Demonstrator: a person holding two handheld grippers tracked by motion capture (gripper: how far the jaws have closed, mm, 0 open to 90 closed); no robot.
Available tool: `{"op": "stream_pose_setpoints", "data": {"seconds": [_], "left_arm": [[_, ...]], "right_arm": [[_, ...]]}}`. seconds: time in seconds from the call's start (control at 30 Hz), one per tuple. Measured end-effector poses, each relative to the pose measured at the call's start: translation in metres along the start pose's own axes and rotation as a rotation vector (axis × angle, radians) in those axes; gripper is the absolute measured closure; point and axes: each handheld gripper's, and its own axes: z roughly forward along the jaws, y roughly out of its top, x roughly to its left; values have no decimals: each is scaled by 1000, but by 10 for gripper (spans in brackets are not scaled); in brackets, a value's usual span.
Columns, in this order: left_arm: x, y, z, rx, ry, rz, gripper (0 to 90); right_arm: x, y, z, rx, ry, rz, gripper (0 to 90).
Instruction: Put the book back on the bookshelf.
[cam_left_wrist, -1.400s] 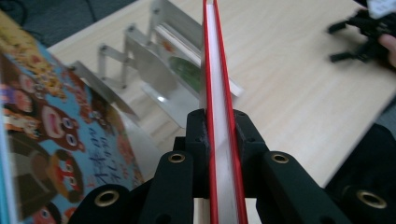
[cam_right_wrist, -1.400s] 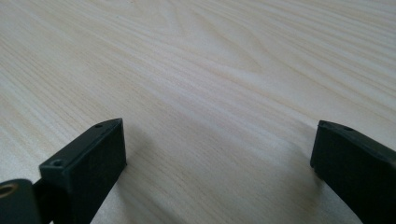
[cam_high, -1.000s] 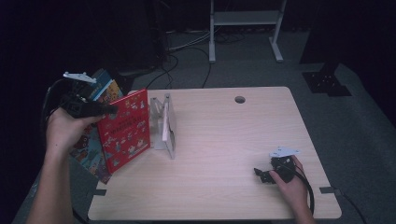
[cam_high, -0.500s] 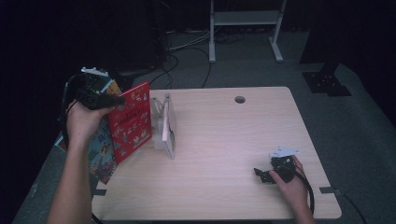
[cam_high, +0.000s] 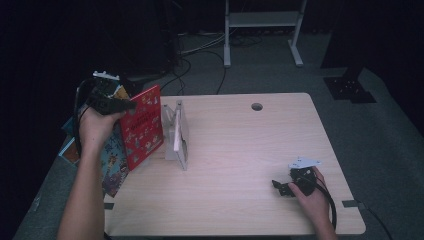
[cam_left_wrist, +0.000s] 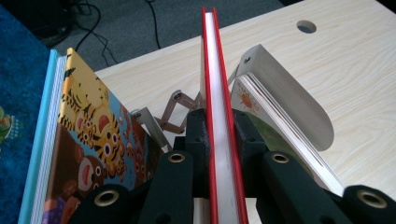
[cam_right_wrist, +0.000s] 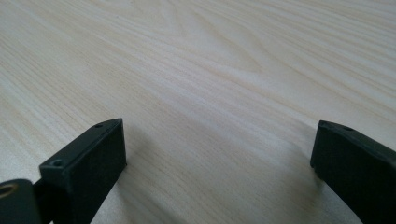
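Your left tongs (cam_high: 127, 105) grip the top edge of a red book (cam_high: 142, 127), held upright just beside the white rack (cam_high: 177, 135). Your right tongs (cam_high: 280, 186) rest on the desk (cam_high: 240, 145), well apart.

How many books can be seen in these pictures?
3: a red book clamped in the left hand-held gripper, a tiger book beside it at the table's edge, a sun book in the stand. More may be hidden.
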Motion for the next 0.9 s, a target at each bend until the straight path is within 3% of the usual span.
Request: {"op": "stream_pose_setpoints", "data": {"seconds": [0.5, 0.9], "left_arm": [[3, -10, 9, 138, 2, -25, 788], [8, -16, 10, 151, -27, -47, 752]], "right_arm": [[0, 0, 0, 1, 1, -4, 27], [0, 0, 0, -1, -1, 1, 27]]}}
